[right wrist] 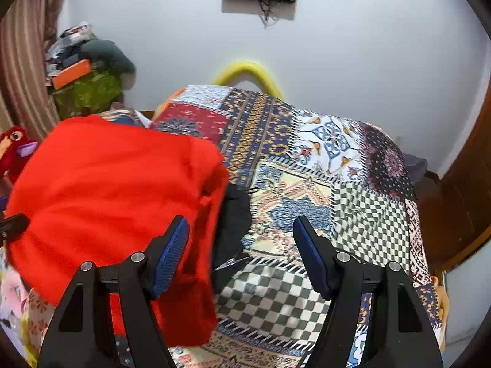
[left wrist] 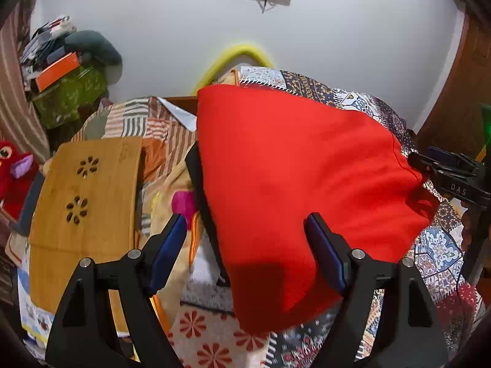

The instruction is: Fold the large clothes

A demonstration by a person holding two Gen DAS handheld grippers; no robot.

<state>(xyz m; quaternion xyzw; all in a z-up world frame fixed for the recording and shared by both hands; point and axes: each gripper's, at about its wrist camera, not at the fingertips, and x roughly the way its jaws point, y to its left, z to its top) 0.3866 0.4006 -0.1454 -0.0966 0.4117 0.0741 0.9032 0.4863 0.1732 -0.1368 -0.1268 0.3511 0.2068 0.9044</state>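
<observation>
A large red garment lies folded on the patchwork quilt, with a black layer showing along its left edge. My left gripper is open above the garment's near left part, holding nothing. In the right wrist view the red garment lies to the left, with black fabric beside its right edge. My right gripper is open and empty over that right edge. The right gripper also shows in the left wrist view, at the garment's right corner.
A wooden lap table sits on the bed to the left. A red plush toy lies at the far left. A cluttered pile with a green bag stands in the back corner. A yellow hoop leans on the wall.
</observation>
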